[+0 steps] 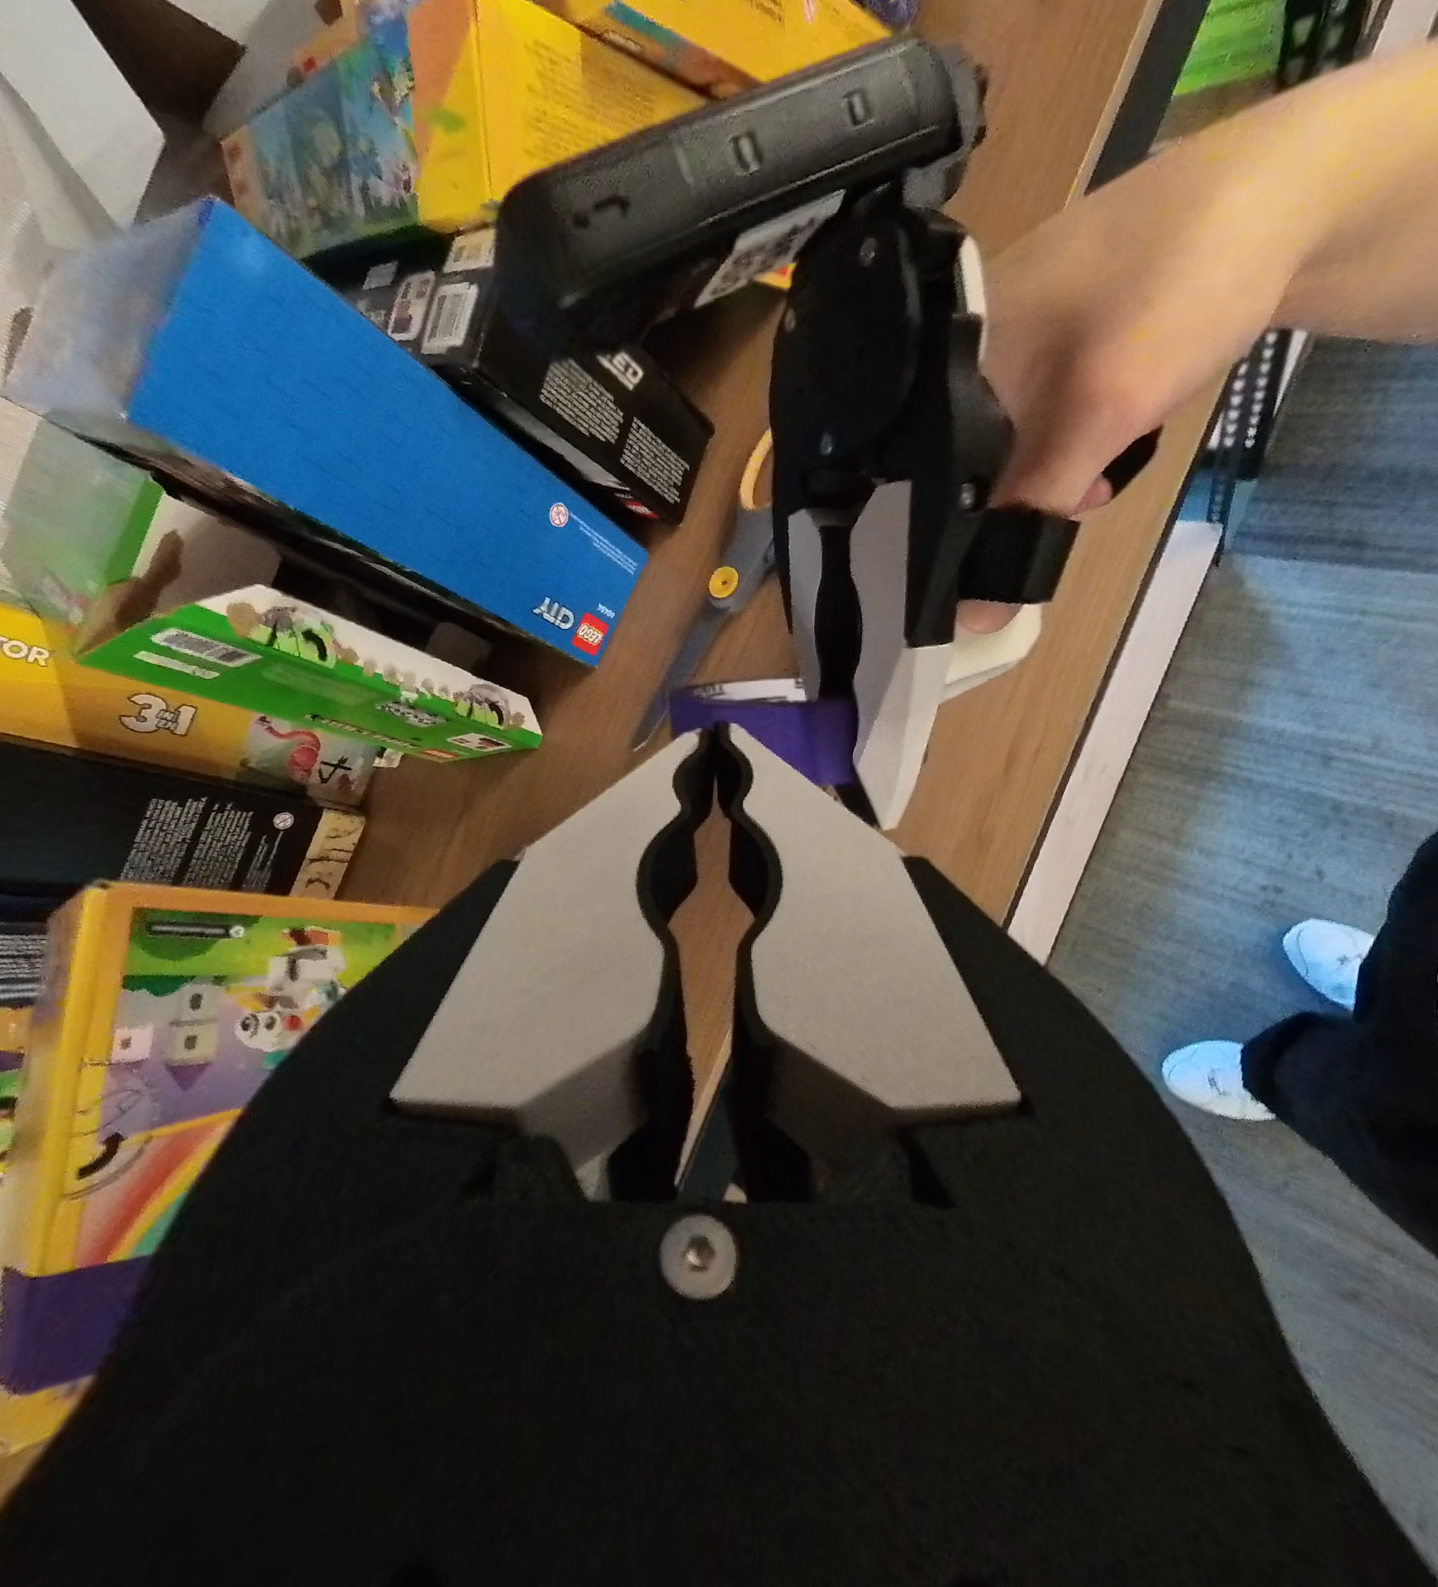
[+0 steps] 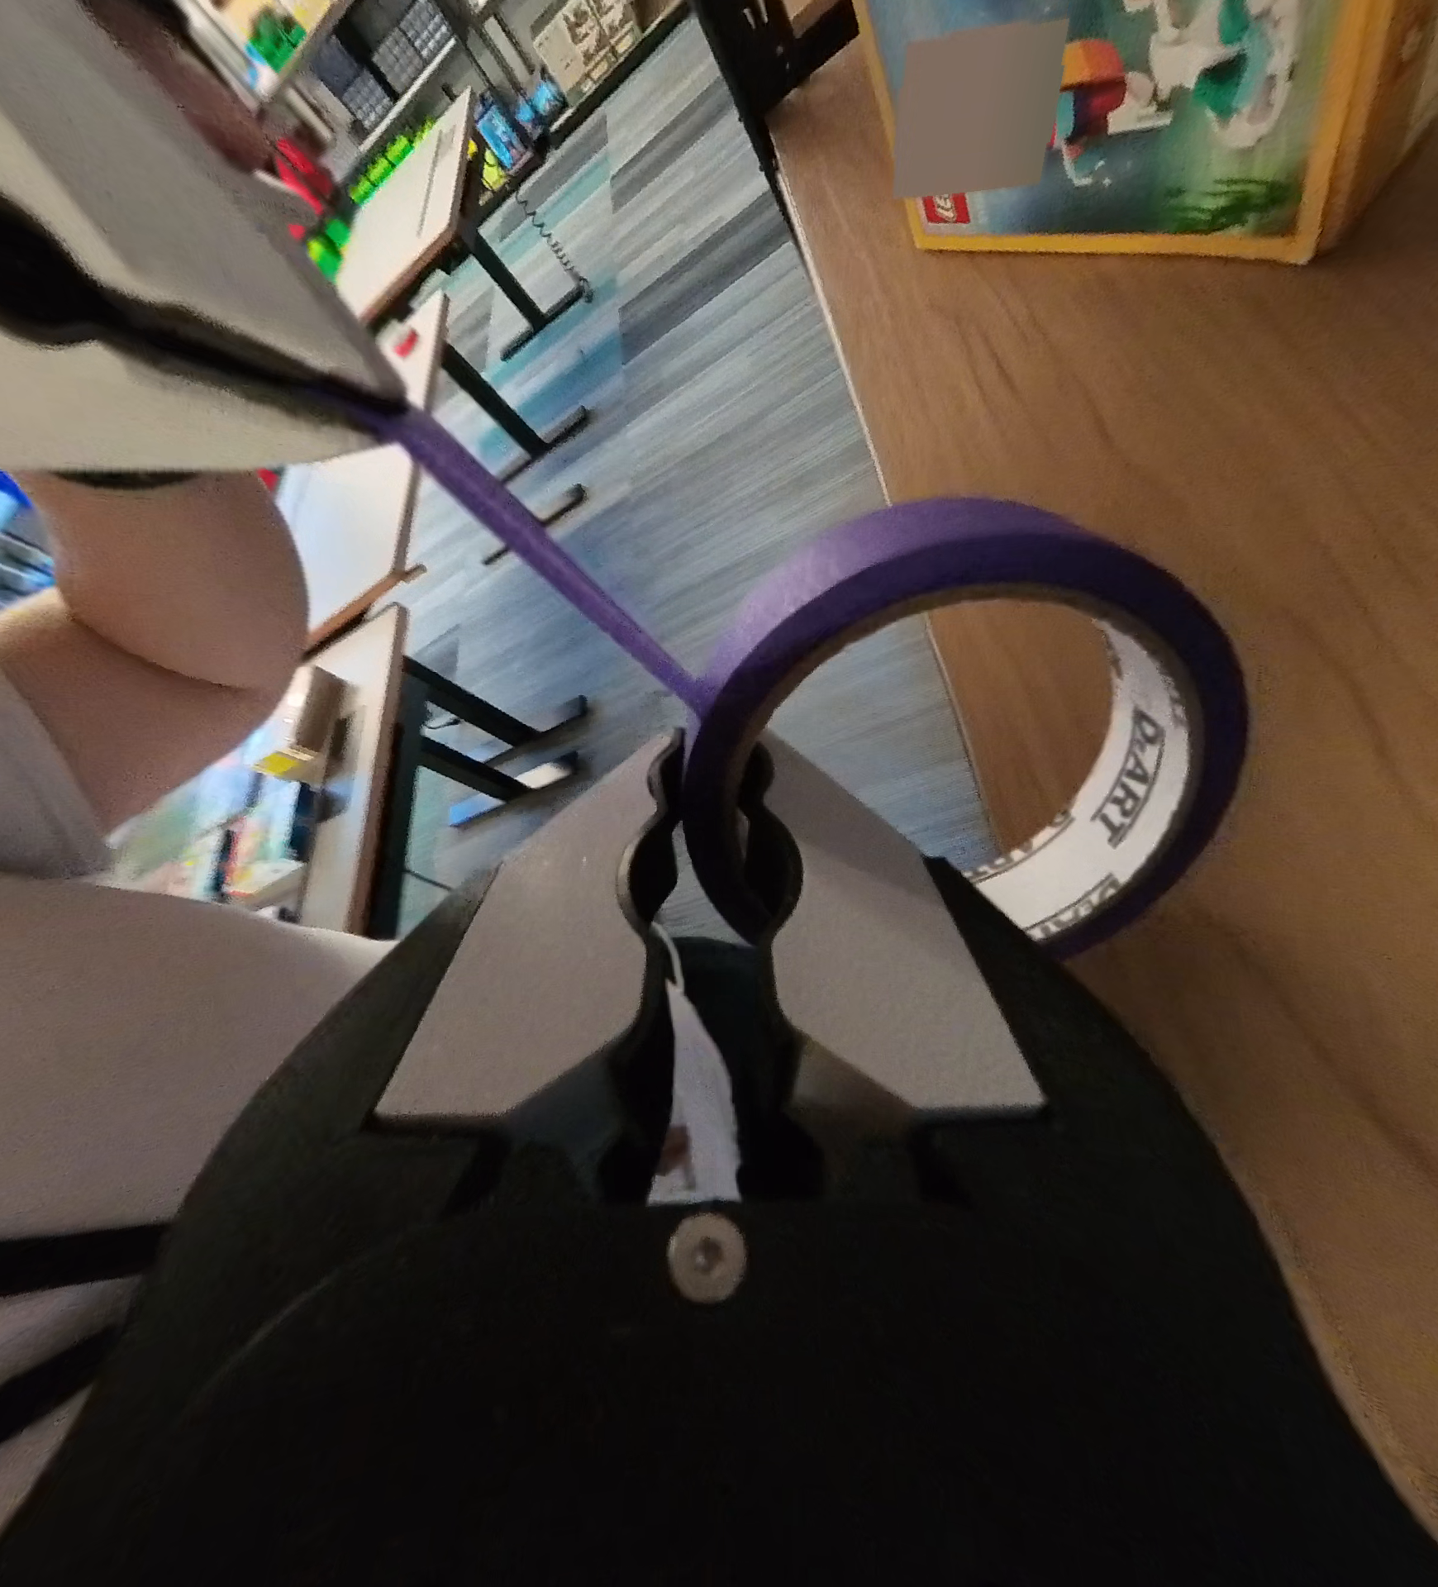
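the right gripper (image 2: 703, 786) is clenching the rim of the purple tape roll (image 2: 999, 558) over the wooden table (image 2: 1214, 412), while the left gripper (image 1: 716, 745) is pinching the tape's free end (image 2: 527, 532) (strip taut between them, so it unrolls).

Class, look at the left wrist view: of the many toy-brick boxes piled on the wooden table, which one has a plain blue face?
The long flat blue box, tilted atop the pile, left of the right gripper. The others are yellow, green or black.
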A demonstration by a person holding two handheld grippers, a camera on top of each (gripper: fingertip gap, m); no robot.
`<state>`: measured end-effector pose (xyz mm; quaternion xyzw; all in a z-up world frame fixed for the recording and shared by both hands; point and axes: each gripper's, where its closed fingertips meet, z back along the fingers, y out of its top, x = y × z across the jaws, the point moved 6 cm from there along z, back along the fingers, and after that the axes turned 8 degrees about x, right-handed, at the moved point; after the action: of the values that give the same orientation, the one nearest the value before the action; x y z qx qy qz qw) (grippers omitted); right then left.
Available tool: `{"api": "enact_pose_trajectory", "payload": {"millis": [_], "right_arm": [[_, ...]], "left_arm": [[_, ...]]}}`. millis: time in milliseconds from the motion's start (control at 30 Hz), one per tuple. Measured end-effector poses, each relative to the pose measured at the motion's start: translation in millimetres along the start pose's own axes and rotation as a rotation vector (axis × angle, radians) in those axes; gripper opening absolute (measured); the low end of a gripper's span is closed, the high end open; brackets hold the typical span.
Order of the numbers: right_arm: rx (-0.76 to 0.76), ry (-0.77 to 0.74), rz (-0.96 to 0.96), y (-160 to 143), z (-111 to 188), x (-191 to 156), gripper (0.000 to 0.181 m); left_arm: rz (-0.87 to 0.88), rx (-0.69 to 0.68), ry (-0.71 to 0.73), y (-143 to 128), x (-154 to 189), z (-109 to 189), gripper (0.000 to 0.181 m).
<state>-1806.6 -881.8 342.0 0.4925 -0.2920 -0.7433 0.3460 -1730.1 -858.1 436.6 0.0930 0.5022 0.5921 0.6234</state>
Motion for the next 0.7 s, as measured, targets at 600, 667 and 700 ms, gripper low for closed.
{"api": "enact_pose_trajectory", "payload": {"millis": [600, 667, 700], "right_arm": [[0.140, -0.364, 0.503, -15.7, 145.5, 68.2, 0.026], [0.039, -0.414, 0.490, -19.9, 148.2, 87.7, 0.024], [-0.002, -0.428, 0.482, -21.4, 145.4, 95.9, 0.026]], "left_arm": [[-0.087, -0.181, 0.029, 5.5, -40.8, 44.8, 0.000], [-0.082, -0.193, 0.026, 3.4, -41.7, 50.4, 0.000], [-0.072, -0.192, 0.019, 2.5, -41.1, 52.4, 0.000]]}}
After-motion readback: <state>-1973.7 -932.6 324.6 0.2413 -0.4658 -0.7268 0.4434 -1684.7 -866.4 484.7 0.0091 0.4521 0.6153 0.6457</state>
